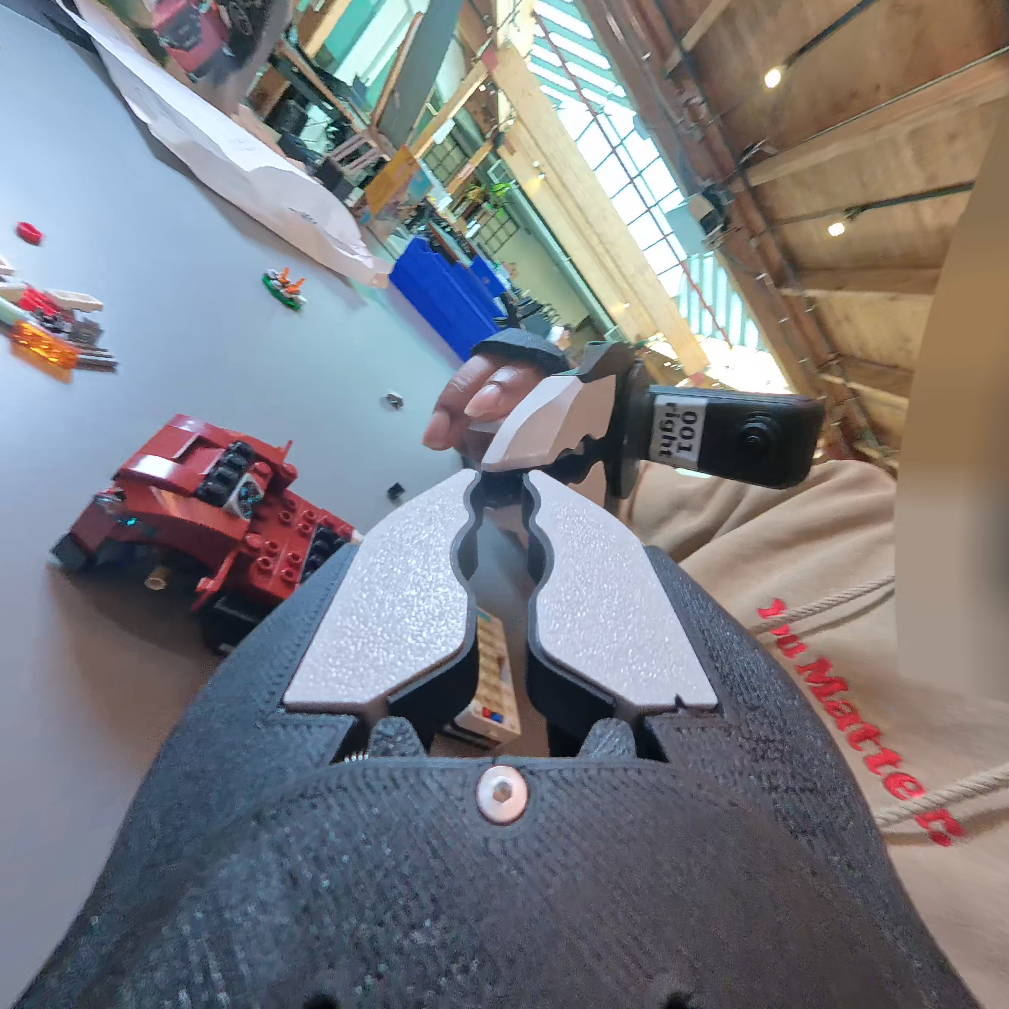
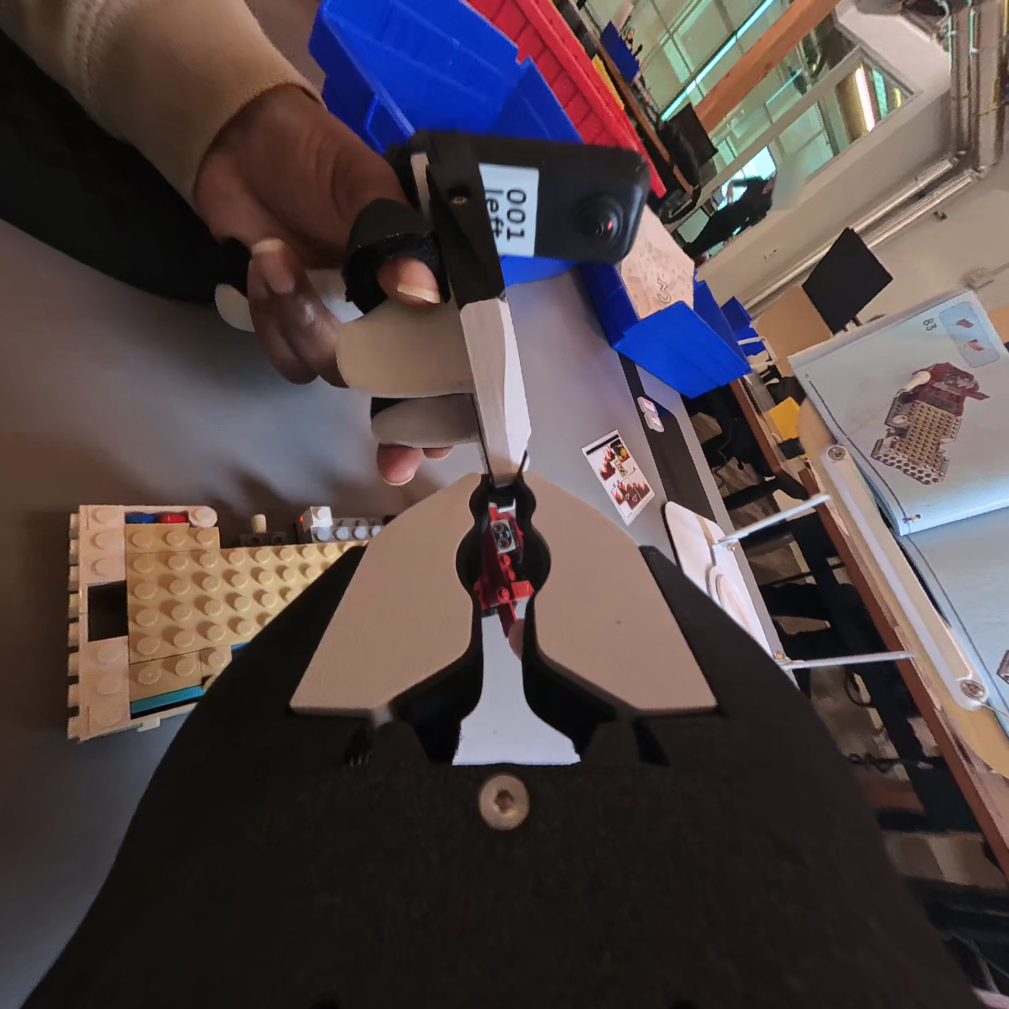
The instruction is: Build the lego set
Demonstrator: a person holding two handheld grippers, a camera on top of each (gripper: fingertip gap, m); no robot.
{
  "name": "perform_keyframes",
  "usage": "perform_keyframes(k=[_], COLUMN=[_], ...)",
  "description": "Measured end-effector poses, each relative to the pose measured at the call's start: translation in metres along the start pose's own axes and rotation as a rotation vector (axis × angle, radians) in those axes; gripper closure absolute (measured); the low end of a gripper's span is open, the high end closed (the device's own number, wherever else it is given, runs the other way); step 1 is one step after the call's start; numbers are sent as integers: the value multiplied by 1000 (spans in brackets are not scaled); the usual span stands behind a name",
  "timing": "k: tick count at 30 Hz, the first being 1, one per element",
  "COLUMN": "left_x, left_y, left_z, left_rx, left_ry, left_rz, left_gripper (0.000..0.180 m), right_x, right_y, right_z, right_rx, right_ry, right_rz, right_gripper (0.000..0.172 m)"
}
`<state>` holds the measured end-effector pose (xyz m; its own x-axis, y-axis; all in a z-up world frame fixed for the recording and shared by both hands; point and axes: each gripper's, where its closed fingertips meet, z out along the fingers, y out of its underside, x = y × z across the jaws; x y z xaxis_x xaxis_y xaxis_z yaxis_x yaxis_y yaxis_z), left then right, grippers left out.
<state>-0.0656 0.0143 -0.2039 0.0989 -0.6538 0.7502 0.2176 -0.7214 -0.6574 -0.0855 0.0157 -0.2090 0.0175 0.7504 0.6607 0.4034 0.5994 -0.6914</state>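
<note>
Above the grey worktop [image 1: 229, 349], near its front edge, the two tools meet tip to tip. The left hand-held gripper [image 1: 502, 483] is closed on a small black piece [image 1: 499, 494], its textured pads pressing either side. The right hand-held gripper [image 2: 505, 486] comes in from above and looks nipped onto the top of the same piece, though little of that grip shows.

The piece is held in the air, well clear of the red brick model [image 1: 218, 524] on the left and the tan brick plate [image 2: 207, 600] below.

The main risk, as I judge it, is the piece itself. It is tiny and held only at the very fingertips, so a slight twist or uneven squeeze from either side could make it pop out. It would then fall to the worktop or into the person's lap. The two sets of fingertips could also knock together and spoil the alignment.
</note>
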Motion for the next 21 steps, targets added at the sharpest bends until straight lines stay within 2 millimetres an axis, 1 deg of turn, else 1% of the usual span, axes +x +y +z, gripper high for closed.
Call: perform_keyframes(k=[4,7,15,21], left_x=[12,14,9,1], left_y=[-3,-2,-2,1], left_z=[-2,-2,-3,-1], left_rx=[22,17,10,-14], left_ry=[126,145,87,-12], left_rz=[-84,-91,-33,57], left_gripper=[168,167,168,168], right_x=[2,1,1,0], right_y=[-11,-12,-3,3], right_z=[-5,-6,-5,-2], right_rx=[71,75,14,-41], right_ry=[-11,-17,-16,-1], right_rz=[42,41,19,-21], right_gripper=[163,164,164,164])
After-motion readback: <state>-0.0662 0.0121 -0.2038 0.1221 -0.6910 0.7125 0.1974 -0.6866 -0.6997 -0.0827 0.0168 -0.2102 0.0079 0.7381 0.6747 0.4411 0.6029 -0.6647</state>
